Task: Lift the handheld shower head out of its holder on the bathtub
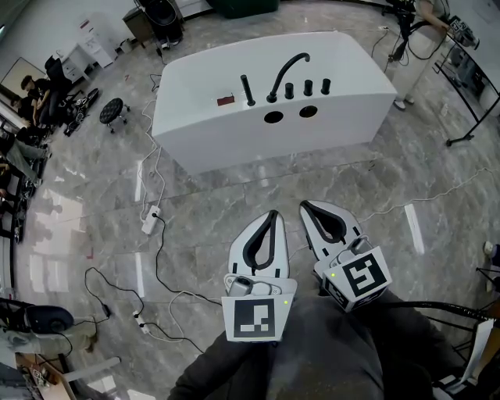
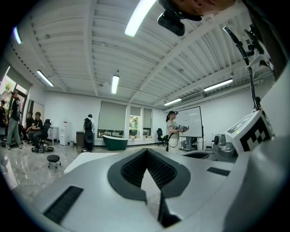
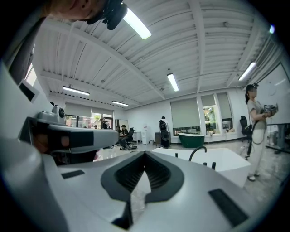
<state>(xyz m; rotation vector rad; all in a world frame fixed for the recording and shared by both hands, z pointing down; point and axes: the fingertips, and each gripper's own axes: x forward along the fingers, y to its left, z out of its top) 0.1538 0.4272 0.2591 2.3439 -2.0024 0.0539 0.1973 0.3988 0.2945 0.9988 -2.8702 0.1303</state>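
A white bathtub [image 1: 234, 129] stands on the marble floor, well ahead of me. On its deck the black handheld shower head [image 1: 247, 90] stands upright in its holder, left of the curved black faucet [image 1: 287, 72] and three black knobs. My left gripper [image 1: 272, 212] and right gripper [image 1: 305, 205] are side by side close to my body, far short of the tub, both shut and empty. In the right gripper view the bathtub [image 3: 229, 165] and faucet [image 3: 197, 153] show beyond the right gripper [image 3: 145, 154]. The left gripper [image 2: 146, 152] points past the tub's left end [image 2: 90, 159].
Cables and a power strip [image 1: 148, 223] lie on the floor left of my path. A black stool [image 1: 113, 111] and seated people are at far left. A person [image 1: 422, 23] stands by the tub's right end, near a metal rack [image 1: 469, 78]. A dark green tub [image 2: 113, 141] stands at the back wall.
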